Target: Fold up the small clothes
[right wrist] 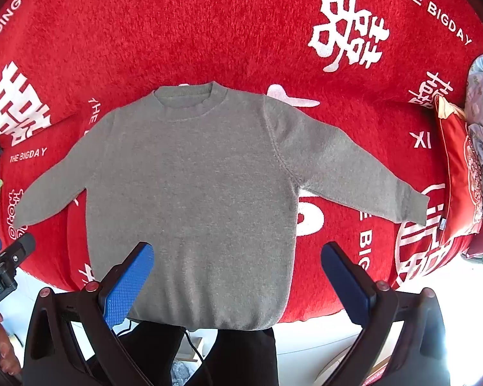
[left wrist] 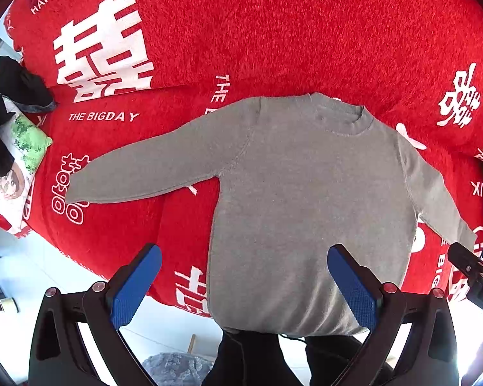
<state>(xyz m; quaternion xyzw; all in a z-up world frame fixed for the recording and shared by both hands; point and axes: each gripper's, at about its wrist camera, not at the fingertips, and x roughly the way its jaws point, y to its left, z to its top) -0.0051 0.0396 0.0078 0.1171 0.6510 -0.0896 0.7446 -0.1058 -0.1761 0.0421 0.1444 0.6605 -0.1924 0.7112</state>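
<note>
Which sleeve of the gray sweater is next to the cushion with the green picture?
The left sleeve; its cuff ends near that cushion. The other sleeve reaches toward the red cushion.

Counted: one grey sweater (right wrist: 190, 199) flat on one red blanket (right wrist: 209, 25), two open grippers (left wrist: 244, 286) (right wrist: 236, 284) near its hem, two pillows (left wrist: 19, 160) (right wrist: 457, 173) either side of the sweater.

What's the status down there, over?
Left gripper and right gripper open, empty. Grey sweater flat on red blanket, sleeves spread, unfolded. Nothing in the way.
</note>
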